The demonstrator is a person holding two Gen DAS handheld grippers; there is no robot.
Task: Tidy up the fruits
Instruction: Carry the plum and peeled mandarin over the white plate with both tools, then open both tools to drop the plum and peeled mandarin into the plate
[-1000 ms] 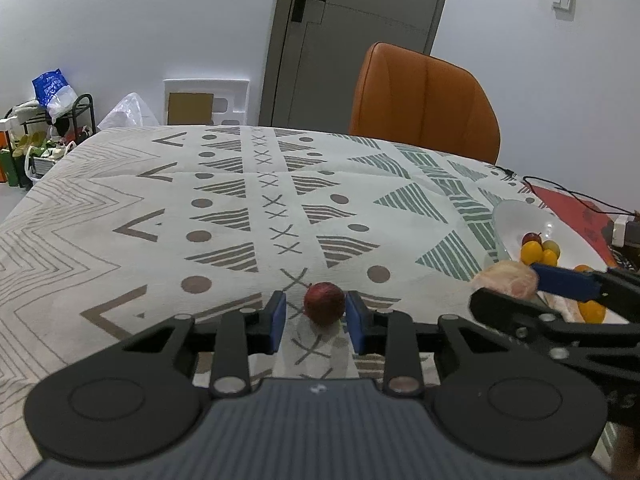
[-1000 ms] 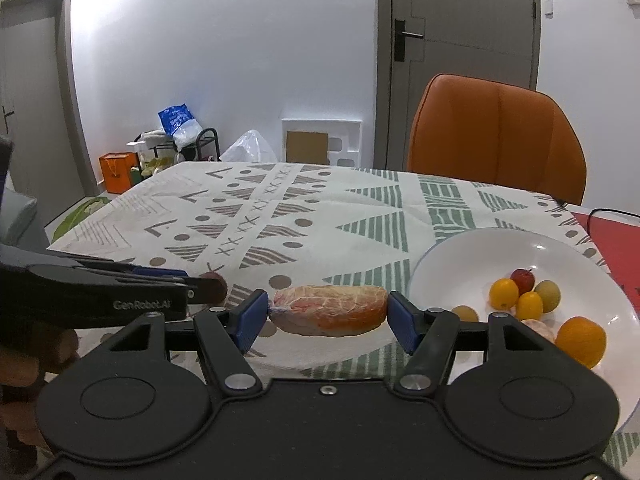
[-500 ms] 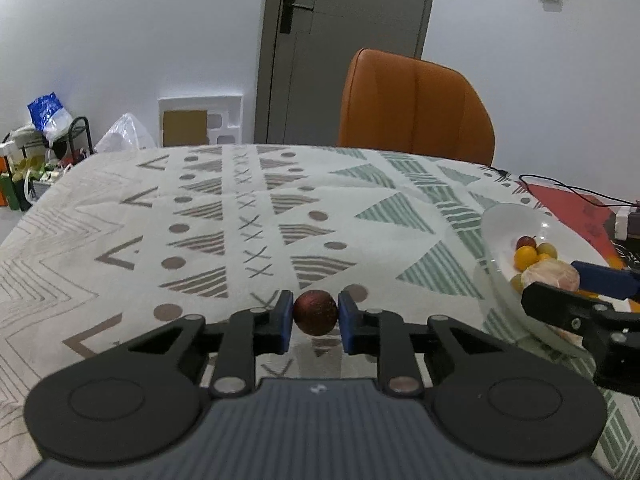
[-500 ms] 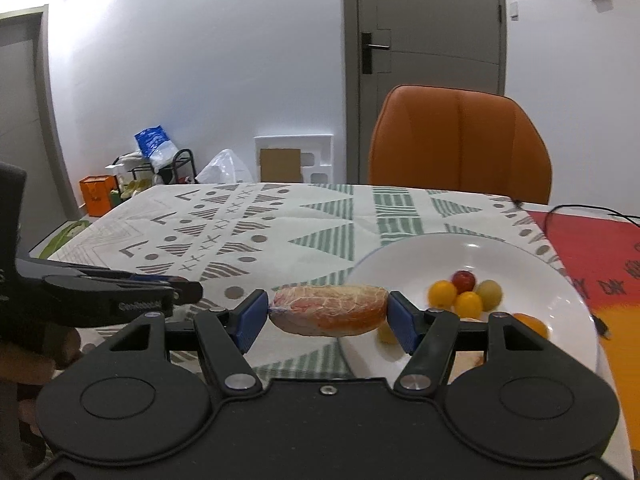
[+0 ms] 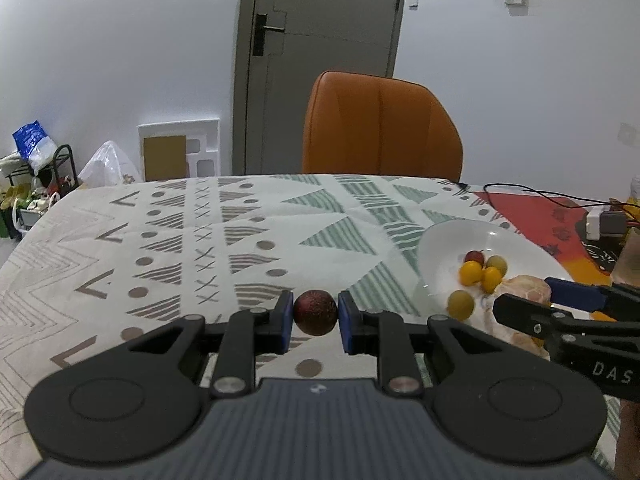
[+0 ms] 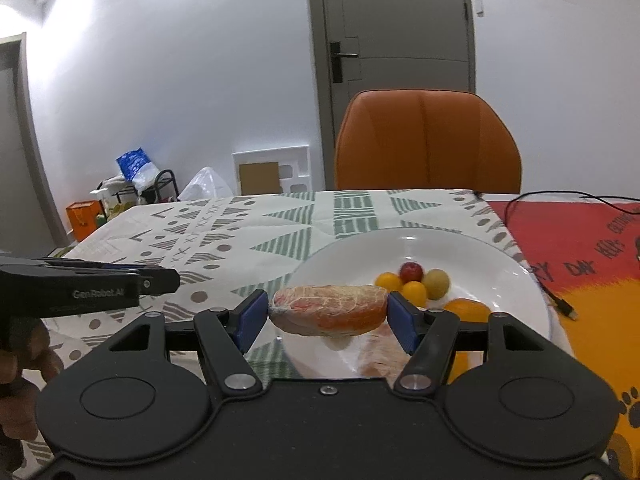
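The left gripper [image 5: 315, 322] has its blue-padded fingers closed against a small, round, dark red fruit [image 5: 315, 312] with a rough, speckled skin, held clear above the tablecloth [image 5: 180, 240]. The right gripper [image 6: 328, 320] clamps a flattened, oval piece of fruit [image 6: 329, 309] by its two ends; it is orange and pink, wrapped in clear film that shows a pale netted texture, and it hangs over the near edge of the plate [image 6: 500, 256].

The plate is white, glossy, round and shallow. In it lie two small yellow balls [image 6: 400, 286], a red one [image 6: 411, 271] and a dull green one [image 6: 437, 283], all smooth and clustered together, touching. Just nearer is a larger orange [image 6: 468, 310] and another pale wrapped piece [image 6: 380, 354], partly hidden behind the right gripper's fingers.

The cloth is off-white with green striped triangles, brown dots and crosses. To the right lies a red and orange mat [image 6: 580, 248] with a thin black cable [image 6: 552, 280] across it. Beyond the table stands a padded orange chair [image 6: 428, 140], then a grey door [image 6: 392, 60] in a white wall.
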